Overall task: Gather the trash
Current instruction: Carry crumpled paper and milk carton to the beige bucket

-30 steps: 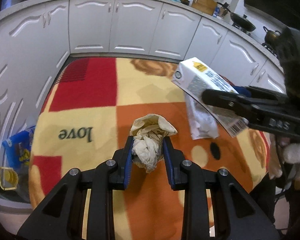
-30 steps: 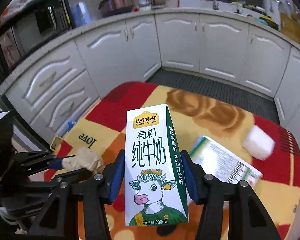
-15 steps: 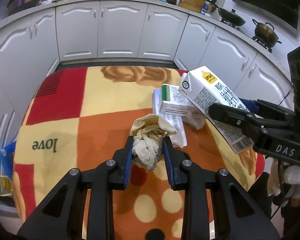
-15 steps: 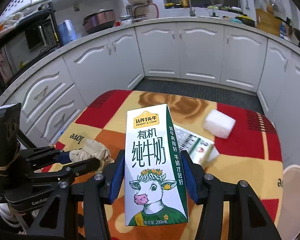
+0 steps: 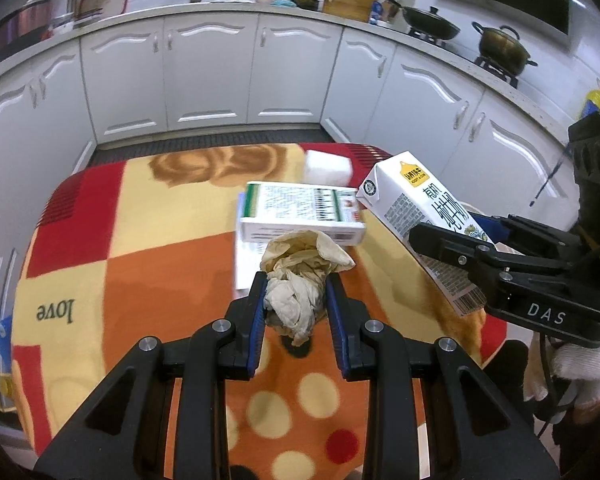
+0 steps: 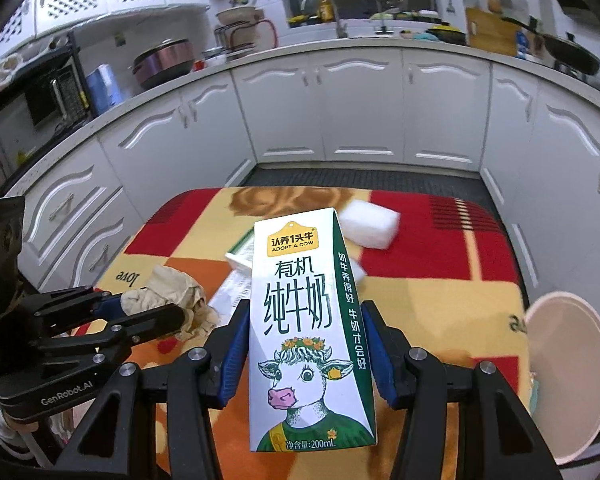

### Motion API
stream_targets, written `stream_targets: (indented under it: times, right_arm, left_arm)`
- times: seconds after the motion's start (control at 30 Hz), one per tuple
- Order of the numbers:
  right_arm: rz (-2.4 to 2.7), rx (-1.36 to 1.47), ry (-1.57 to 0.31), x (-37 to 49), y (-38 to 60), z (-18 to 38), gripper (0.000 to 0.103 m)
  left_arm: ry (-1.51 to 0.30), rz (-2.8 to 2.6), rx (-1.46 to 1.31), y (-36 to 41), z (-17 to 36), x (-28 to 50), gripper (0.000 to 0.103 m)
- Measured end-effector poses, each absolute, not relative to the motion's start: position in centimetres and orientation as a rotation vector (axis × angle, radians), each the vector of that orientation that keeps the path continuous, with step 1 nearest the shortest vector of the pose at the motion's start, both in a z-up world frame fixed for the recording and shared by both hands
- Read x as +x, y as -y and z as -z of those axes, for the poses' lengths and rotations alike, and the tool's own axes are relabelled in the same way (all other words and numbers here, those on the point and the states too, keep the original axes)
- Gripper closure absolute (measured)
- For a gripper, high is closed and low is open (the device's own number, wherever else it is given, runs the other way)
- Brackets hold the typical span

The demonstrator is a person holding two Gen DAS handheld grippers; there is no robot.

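Two handheld claws hover over a counter [image 5: 100, 216] draped in a red, orange and yellow cloth: the left claw [image 5: 296, 300] is clamped on a crumpled paper wad [image 5: 300, 280], and the right claw [image 6: 306, 344] grips a milk carton [image 6: 306, 340], long axis upright in its own view. A white bin [image 6: 568, 380], apparently empty, sits just right of the right claw, the nearer one, so the carton likely drops first. A flat box [image 5: 300, 212] and white foam block [image 6: 370, 224] remain on the counter ahead.
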State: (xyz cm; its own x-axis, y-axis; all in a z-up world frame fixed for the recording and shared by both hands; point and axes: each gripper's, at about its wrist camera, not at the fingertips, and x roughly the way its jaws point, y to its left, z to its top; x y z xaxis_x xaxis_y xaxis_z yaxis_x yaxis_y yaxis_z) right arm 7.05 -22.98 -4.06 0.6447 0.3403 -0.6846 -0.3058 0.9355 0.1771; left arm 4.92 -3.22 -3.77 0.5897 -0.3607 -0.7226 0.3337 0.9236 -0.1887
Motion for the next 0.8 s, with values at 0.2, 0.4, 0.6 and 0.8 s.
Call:
stream_targets:
  times: [0.2, 0.4, 0.6, 0.8]
  right_arm:
    - [-0.313, 0.079, -0.78, 6.2, 26.0, 4.1, 0.051]
    - [-0.258, 0.11, -0.776, 5.5, 28.9, 4.3, 0.051]
    - [-0.209, 0.14, -0.772, 4.8, 31.7, 4.3, 0.051]
    - [-0.158, 0.165, -0.771, 4.2, 34.4, 4.5, 0.051]
  left_arm:
    - [-0.845, 0.443, -0.013, 5.8, 3.4, 4.9, 0.077]
    - [-0.841, 0.487, 0.01, 8.7, 3.1, 4.8, 0.077]
    - [-0.846, 0.528, 0.028, 11.7, 3.1, 5.1, 0.077]
    - [-0.852, 0.573, 0.046, 14.7, 3.2, 5.4, 0.077]
